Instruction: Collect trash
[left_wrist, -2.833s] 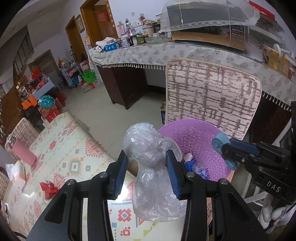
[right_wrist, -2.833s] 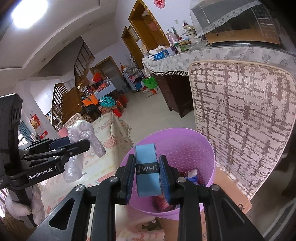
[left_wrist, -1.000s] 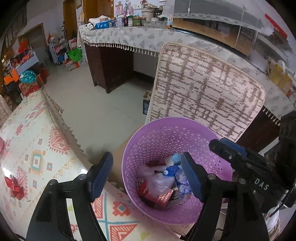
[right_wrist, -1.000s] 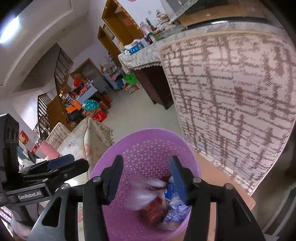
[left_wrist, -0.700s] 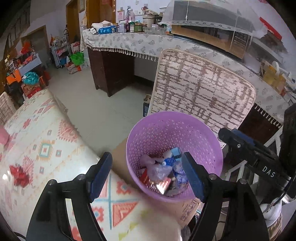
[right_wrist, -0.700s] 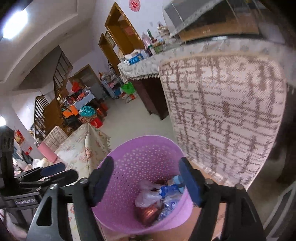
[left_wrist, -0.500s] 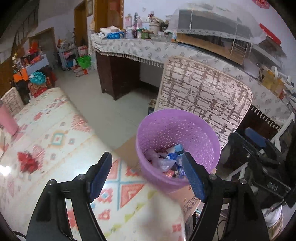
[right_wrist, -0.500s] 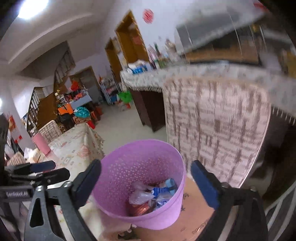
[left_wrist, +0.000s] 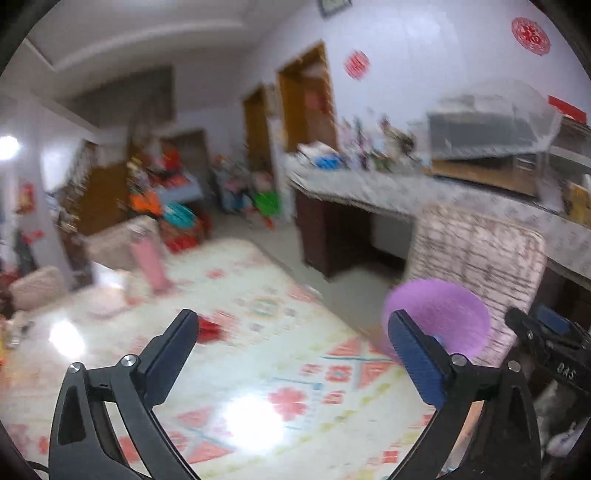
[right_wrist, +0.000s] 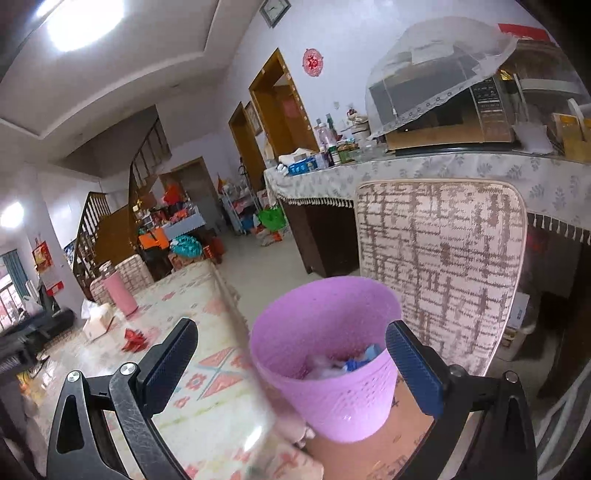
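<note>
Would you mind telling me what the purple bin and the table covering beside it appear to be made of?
The purple bin looks like moulded plastic: a thin, evenly coloured wall pierced with rows of small holes and a matte finish. The table covering looks like a glossy wipe-clean sheet, perhaps vinyl or oilcloth, since its printed geometric pattern carries bright glare from the ceiling light; the blur leaves that open.

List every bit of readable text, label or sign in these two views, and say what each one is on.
"DAS": on the black body of the right claw, seen at the right edge of the left wrist view.
Red round paper sign on the wall: a character, too small to read.
Wall clock: face too small to read.
Microwave panel: markings too small.
Left wrist view, other signs: blurred.
</note>
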